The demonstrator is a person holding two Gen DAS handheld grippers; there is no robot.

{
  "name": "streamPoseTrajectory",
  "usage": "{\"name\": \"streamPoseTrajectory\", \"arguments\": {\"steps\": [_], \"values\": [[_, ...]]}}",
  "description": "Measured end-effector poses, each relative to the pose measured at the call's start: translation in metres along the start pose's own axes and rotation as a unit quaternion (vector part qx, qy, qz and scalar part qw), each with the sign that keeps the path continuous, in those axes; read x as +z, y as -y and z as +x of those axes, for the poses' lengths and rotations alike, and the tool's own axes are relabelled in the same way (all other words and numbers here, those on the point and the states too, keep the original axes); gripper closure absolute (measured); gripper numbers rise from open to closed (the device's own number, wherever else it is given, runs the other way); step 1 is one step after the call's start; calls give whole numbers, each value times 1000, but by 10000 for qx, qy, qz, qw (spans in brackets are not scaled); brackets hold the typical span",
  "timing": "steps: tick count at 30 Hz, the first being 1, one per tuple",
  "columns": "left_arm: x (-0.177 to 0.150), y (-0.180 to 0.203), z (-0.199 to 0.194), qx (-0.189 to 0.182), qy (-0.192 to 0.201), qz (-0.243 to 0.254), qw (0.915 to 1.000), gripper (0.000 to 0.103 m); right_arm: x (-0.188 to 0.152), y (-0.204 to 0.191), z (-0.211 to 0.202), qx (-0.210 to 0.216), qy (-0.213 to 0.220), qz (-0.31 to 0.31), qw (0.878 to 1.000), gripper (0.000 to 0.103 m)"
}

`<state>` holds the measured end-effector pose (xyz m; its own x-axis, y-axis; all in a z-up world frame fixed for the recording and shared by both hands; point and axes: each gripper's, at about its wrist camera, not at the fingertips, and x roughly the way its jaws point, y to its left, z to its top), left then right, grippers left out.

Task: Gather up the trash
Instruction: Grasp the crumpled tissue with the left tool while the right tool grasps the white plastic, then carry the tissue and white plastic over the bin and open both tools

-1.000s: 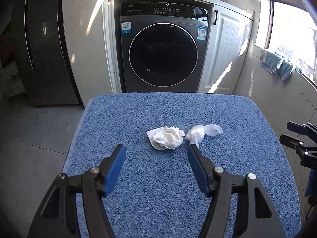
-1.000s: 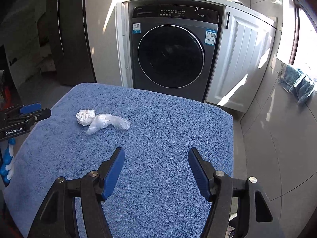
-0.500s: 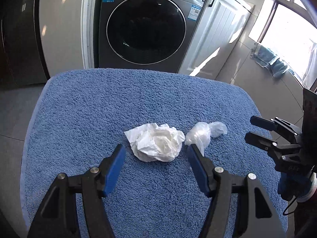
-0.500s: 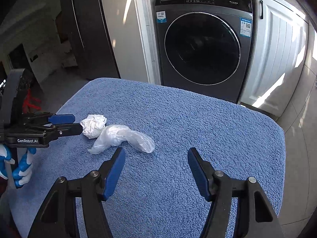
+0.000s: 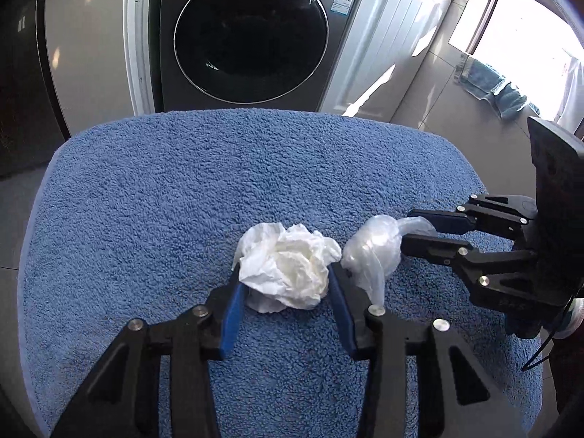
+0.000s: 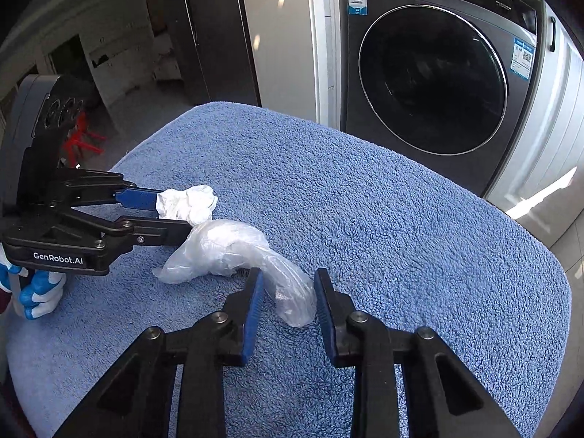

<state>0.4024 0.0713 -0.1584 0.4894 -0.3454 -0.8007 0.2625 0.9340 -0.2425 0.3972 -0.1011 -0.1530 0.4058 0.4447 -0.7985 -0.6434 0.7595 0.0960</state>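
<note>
A crumpled white tissue (image 5: 288,266) lies on the blue towel-covered table (image 5: 219,182). My left gripper (image 5: 284,281) has closed in around it, both blue pads touching its sides. It also shows in the right wrist view (image 6: 188,204), between the left gripper's fingers (image 6: 146,215). A clear crumpled plastic bag (image 6: 233,248) lies beside the tissue. My right gripper (image 6: 288,295) has its pads on either side of the bag's twisted end, touching or nearly touching it. The bag (image 5: 372,248) and the right gripper (image 5: 419,233) also show in the left wrist view.
A grey front-loading washing machine (image 5: 252,36) stands behind the table, with a white cabinet door (image 5: 387,54) to its right. A blue cloth (image 5: 492,87) hangs by the window. A dark tall cabinet (image 6: 211,29) and red object (image 6: 82,138) stand at left.
Both grippers moved forward and down onto the trash and narrowed their jaws: the left around the tissue, the right around the end of the plastic bag.
</note>
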Motion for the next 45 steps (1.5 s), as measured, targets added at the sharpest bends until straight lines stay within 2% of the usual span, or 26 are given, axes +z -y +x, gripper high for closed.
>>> {"name": "streamPoseTrajectory", "arguments": {"steps": [1,2,5,10,19,27,32,36,41,45], "values": [[0,2,0,-87,-8,-16,10000,79,-2,-2,-1,-2,2,-40,10000,92],[0,4,0,-105,1,-27,9999,83,-4,-3,-2,4,15,-56,10000,94],[-3,8,-5,-68,53,-25,10000,87,-12,-7,-9,23,27,-48,10000,96],[-17,15,-27,-36,219,-114,9997,89,-34,-16,-33,-96,60,-1,9999,97],[-54,41,-94,-4,652,-38,9979,89,-82,-45,-114,-450,379,274,9979,97],[-82,69,-155,52,1011,118,9948,89,-112,-73,-194,-815,907,457,9915,97],[-86,96,-190,258,1308,374,9904,89,-126,-78,-236,-1062,1266,623,9843,97],[-83,114,-206,326,1439,451,9880,89,-150,-68,-271,-1331,1513,831,9760,97],[-79,151,-207,232,1461,662,9868,89,-185,-46,-312,-1711,1720,1201,9627,97],[-73,195,-192,4,1313,968,9866,89,-221,-24,-340,-1996,1787,1600,9501,97]]}}
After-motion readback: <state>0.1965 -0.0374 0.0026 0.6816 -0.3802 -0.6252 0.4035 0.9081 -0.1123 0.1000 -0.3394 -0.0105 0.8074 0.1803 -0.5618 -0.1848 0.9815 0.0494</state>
